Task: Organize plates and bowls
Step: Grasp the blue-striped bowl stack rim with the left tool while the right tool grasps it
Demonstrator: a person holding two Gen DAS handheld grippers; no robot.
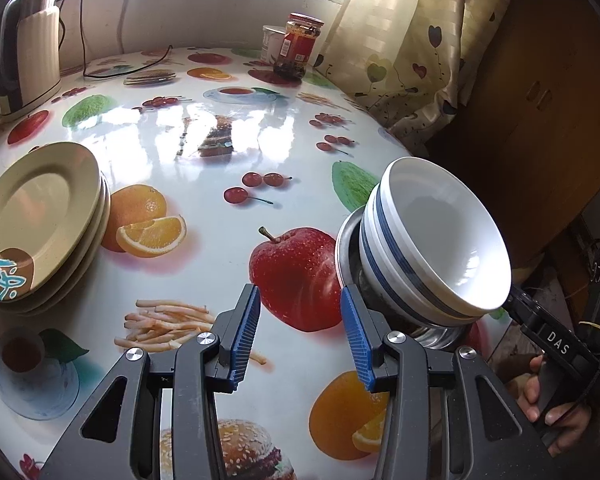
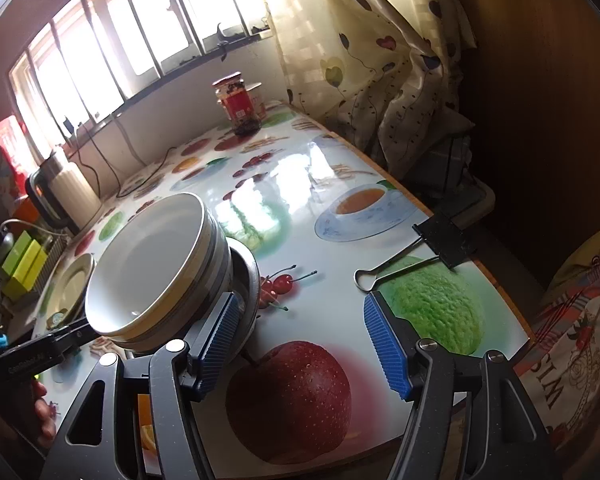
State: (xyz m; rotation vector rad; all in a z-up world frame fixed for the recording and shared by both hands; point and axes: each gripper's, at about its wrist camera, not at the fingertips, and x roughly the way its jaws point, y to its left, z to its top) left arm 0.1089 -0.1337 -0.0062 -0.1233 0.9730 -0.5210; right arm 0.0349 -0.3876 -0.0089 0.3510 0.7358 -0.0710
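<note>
Two white bowls with blue stripes (image 1: pixel 432 240) sit nested in a steel bowl (image 1: pixel 346 248) on the fruit-print table (image 1: pixel 204 152), near its right edge. My left gripper (image 1: pixel 300 300) is open just left of the stack, with only tabletop between its blue pads. In the right wrist view the same bowls (image 2: pixel 148 264) and steel bowl (image 2: pixel 250 276) lie left of my open right gripper (image 2: pixel 300 308), whose left pad is close to the steel rim. A stack of beige plates (image 1: pixel 40 208) rests at the table's left and shows small as plates (image 2: pixel 74 284).
A kettle (image 1: pixel 32 60) with its cable stands at the back left, a red-lidded jar (image 1: pixel 300 46) and a white tub (image 1: pixel 274 42) at the back. A black binder clip (image 2: pixel 440 240) grips the table's right edge. A curtain (image 2: pixel 380 60) hangs beyond that edge.
</note>
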